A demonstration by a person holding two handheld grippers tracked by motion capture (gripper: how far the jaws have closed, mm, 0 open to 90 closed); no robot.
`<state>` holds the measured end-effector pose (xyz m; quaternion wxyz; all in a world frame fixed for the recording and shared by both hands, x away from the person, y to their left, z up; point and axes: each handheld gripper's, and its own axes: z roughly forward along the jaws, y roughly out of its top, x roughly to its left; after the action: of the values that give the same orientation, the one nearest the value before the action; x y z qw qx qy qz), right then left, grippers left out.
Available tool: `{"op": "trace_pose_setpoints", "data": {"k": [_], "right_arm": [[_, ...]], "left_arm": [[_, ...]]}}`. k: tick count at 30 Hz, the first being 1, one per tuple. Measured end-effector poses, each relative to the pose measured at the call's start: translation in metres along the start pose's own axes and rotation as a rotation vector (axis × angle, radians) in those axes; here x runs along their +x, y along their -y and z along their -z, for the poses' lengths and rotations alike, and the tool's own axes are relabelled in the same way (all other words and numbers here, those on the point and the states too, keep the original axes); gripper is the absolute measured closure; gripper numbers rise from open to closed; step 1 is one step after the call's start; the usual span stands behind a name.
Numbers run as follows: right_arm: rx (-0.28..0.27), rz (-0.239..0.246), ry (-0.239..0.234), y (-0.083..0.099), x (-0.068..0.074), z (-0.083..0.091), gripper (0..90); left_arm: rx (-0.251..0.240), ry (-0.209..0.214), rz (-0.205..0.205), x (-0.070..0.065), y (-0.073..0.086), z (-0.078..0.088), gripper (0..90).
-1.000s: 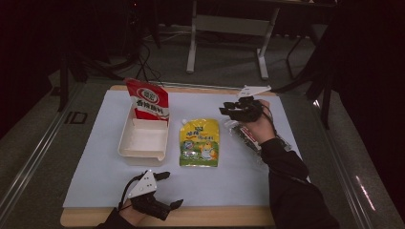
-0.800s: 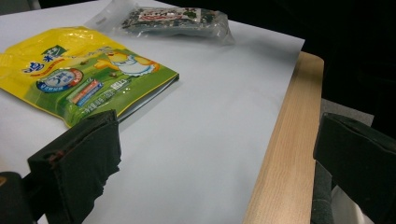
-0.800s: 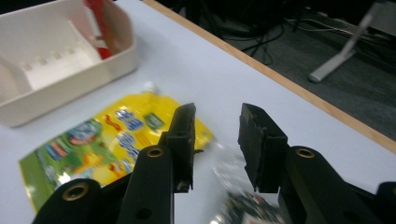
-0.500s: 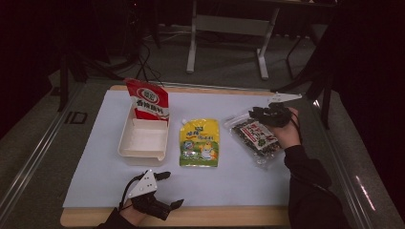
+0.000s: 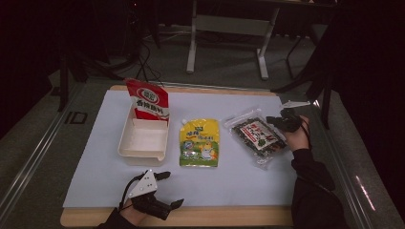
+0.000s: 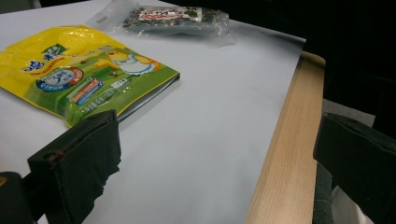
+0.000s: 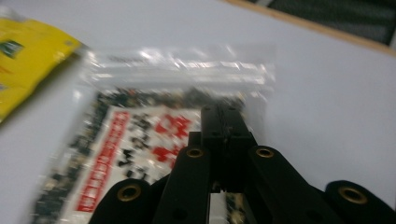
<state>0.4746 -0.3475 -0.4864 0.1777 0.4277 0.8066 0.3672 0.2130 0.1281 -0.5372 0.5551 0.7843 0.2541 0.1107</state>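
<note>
On the right part of the white paper sheet (image 5: 95, 181), a clear plastic packet of dark snack with a red-and-white label (image 5: 255, 136) is laid flat. At its right edge the right gripper (image 5: 282, 123) is held, jaws just closed and pressed together over the packet; whether film is pinched cannot be told. Left of the packet a yellow printed pouch (image 5: 199, 142) is laid, then a cream rectangular plastic tray (image 5: 143, 143) with a red-and-white bag (image 5: 148, 101) stood in its far end. At the near edge the left gripper (image 5: 169, 189) is held spread wide.
</note>
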Motion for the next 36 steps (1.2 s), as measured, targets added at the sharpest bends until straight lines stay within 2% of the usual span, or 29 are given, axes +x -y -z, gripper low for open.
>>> {"op": "trace_pose_setpoints", "data": {"k": [4, 10, 15, 19, 23, 26, 29, 36], "right_arm": [[0.036, -0.013, 0.045, 0.009, -0.01, -0.007, 90.0], [0.052, -0.068, 0.08, 0.023, -0.026, -0.01, 90.0], [0.088, -0.092, 0.107, 0.034, -0.031, -0.016, 90.0], [0.096, -0.111, 0.115, 0.038, -0.033, -0.017, 90.0], [0.125, -0.114, 0.134, 0.042, -0.033, -0.018, 90.0], [0.134, -0.12, 0.119, 0.047, -0.031, -0.019, 90.0], [0.12, -0.121, 0.11, 0.05, -0.029, -0.018, 90.0], [0.133, -0.114, 0.081, 0.06, -0.009, -0.007, 90.0]], "left_arm": [[0.001, -0.001, 0.002, 0.0, 0.0, 0.0, 1.9], [0.003, -0.003, 0.005, 0.0, 0.001, 0.0, 1.9], [0.006, -0.002, 0.005, 0.0, 0.001, 0.0, 1.9], [0.008, -0.002, 0.004, 0.001, 0.001, 0.0, 1.9], [0.01, 0.0, 0.002, 0.0, 0.001, -0.001, 1.9], [0.009, 0.0, 0.0, 0.0, 0.0, -0.001, 1.9], [0.008, 0.0, -0.002, -0.001, 0.0, -0.001, 1.9], [0.009, 0.002, -0.009, -0.002, -0.001, -0.001, 1.9]]}}
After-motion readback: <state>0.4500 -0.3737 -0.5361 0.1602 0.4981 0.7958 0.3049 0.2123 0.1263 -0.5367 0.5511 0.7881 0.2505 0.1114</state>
